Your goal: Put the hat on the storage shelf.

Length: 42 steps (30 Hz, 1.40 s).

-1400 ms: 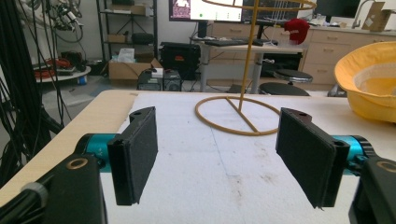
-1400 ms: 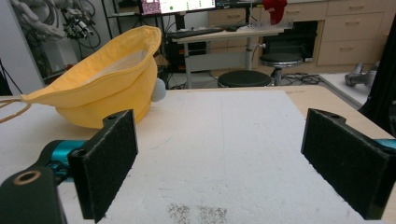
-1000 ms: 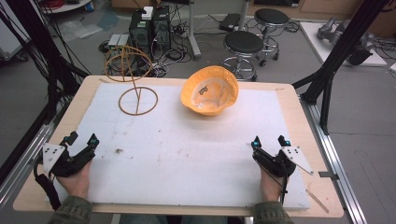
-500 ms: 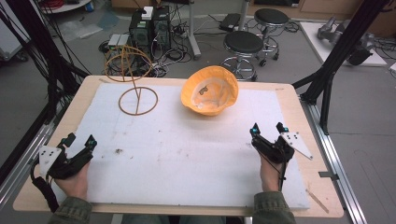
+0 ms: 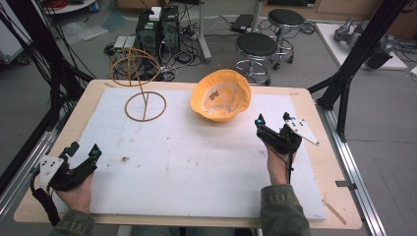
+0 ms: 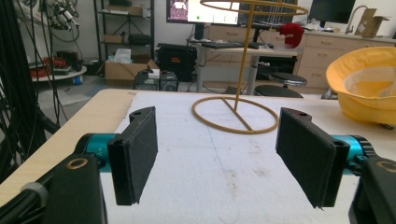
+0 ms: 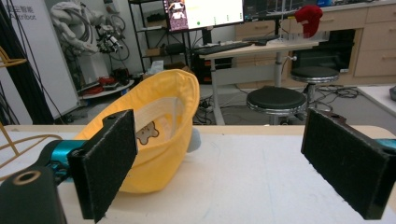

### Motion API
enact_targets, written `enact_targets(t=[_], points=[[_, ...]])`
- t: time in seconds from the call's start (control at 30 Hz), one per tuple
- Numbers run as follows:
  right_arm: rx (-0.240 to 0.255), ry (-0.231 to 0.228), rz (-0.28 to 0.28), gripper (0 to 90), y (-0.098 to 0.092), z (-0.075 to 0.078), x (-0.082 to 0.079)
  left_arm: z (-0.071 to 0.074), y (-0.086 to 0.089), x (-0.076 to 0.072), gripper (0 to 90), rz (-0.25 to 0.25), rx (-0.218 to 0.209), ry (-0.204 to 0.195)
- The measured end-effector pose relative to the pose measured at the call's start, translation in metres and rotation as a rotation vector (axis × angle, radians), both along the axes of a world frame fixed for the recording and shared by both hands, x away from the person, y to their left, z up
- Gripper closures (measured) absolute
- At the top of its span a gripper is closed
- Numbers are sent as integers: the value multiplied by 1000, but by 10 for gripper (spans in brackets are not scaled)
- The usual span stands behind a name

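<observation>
**Holding both grippers open near the hat**

Reaching over the right side of the desk point(image 5: 314, 162), you hold your right gripper point(image 5: 273, 122) just beside the yellow hat point(image 5: 221, 93), short of its near rim and not touching it. Its jaws stand wide apart with nothing between them. In the right gripper view the hat point(image 7: 159, 135) lies tilted on its side, its open hollow turned toward you, with a small bear patch point(image 7: 148, 134) showing inside; the left jaw overlaps the hat's edge in that view, while the right jaw stands over bare white mat point(image 7: 261, 177).

Your left gripper point(image 5: 82, 150) sits at the near left corner of the mat point(image 5: 187, 162), well apart from the hat. Its jaws are also wide apart and hold nothing. In the left gripper view they frame the wire stand point(image 6: 236, 112), which rests on the mat farther off; its round base ring lies flat and a thin stem rises from it to a second ring on top. The hat point(image 6: 362, 88) shows at the right edge of that view.

From the high view, the stand point(image 5: 142, 98) is at the far left of the mat and the hat is at the far middle, the two near each other but apart. Your hands grip both tools from below, sleeves at the desk's near edge.
</observation>
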State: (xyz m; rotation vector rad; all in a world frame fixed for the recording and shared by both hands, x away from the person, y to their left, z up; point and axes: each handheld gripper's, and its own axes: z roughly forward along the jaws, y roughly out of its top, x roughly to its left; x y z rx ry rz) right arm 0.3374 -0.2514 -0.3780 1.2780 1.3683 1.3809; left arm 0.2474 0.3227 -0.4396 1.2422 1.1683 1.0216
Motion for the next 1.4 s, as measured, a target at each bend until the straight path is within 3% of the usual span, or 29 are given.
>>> enact_targets(t=[0.2,0.33,0.63,0.93,1.2,1.3,1.4], points=[[-18,8,1,95,7,5,11,0,-2,2,297,-9,3,-3],[18,4,-5,96,9,8,16,0,-2,3,297,-11,-1,-1],[6,5,1,96,17,20,33,0,-1,4,297,-11,-2,-5],[-21,16,3,96,23,23,45,0,1,5,297,-6,-10,-2],[-18,44,18,95,26,34,68,0,-2,5,297,-17,-3,-2],[10,55,24,96,30,34,75,0,-2,5,297,-18,-3,-2],[-21,61,25,95,37,34,83,0,-3,5,297,-19,-3,-2]])
